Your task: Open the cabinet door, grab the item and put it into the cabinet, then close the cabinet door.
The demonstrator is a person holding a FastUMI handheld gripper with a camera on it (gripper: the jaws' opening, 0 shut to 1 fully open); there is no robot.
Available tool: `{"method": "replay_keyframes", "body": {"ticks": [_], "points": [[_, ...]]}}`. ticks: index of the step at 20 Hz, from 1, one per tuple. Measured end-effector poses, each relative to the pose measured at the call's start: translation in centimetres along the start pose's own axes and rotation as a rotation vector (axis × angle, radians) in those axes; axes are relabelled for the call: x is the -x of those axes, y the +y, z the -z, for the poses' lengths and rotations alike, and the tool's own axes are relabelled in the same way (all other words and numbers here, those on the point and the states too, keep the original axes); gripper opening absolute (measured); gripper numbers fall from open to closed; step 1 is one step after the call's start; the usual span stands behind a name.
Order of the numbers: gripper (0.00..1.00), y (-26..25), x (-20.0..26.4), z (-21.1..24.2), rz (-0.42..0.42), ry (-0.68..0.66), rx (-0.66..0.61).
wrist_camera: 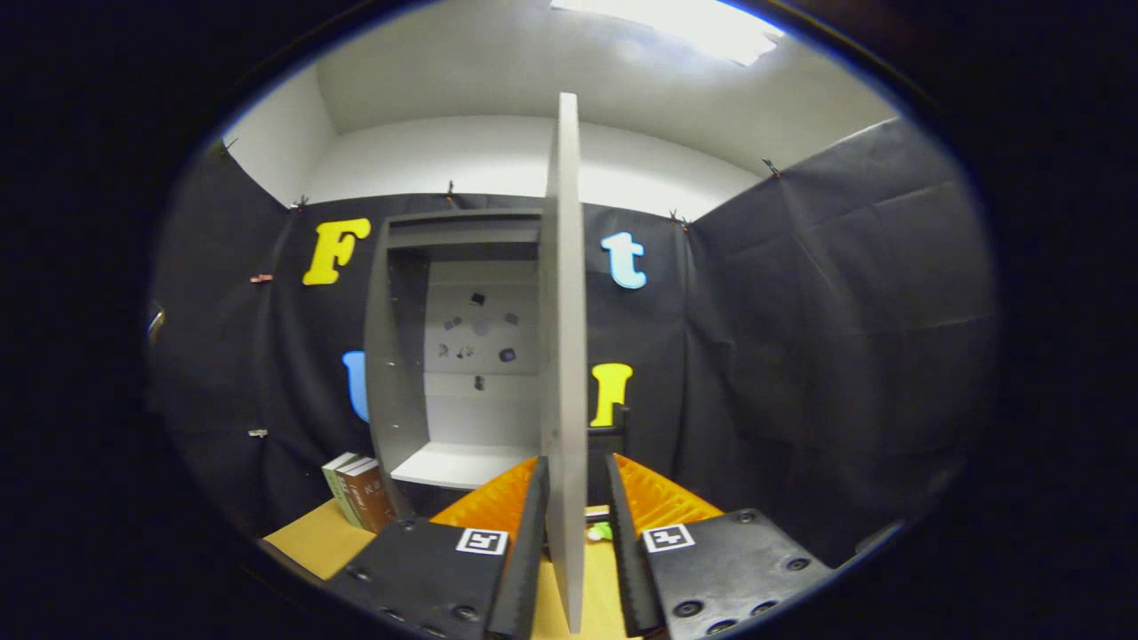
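Gripper view: the gripper [573, 511] has its fingers spread either side of the open cabinet door [564, 356], edge-on between them, with books [360, 492] standing at the table's [307, 542] far-left edge beside the cabinet [462, 356].

Worktop [307, 542]: light wooden surface, seen at the bottom, under the other things.
Booth wall [800, 356]: black cloth, hung in folds on the back and on the side, held by small clips along its upper edge.
Room wall [427, 160]: white, plain, above the black cloth.
Ceiling [498, 71]: white.
Ceiling light [685, 22]: bright panel, very glaring, no detail to tell.
Small green thing [600, 532]: lies on the worktop, mostly hidden, cannot tell what it is.
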State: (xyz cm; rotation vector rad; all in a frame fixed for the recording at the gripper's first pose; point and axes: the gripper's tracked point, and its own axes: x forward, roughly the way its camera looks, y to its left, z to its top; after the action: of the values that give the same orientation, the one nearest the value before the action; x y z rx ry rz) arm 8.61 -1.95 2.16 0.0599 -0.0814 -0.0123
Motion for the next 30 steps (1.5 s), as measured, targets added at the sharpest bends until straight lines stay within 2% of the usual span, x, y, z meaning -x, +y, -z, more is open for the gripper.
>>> {"method": "replay_keyframes", "body": {"ticks": [4, 7, 9, 18, 22, 30], "points": [[0.97, 3.8, 0.9, 0.8, -0.154, 0.039, 0.024], [0.97, 6.3, 1.4, 3.0, -0.236, 0.119, 0.012], [0.97, 7.9, 2.5, 5.2, -0.256, 0.202, -0.044], [0.98, 8.6, 6.3, 14.2, -0.207, 0.545, -0.064], [0.99, 8.7, 8.8, 17.5, -0.171, 0.7, -0.135], [0.99, 7.9, 11.2, 22.5, -0.104, 0.877, -0.111]]}}
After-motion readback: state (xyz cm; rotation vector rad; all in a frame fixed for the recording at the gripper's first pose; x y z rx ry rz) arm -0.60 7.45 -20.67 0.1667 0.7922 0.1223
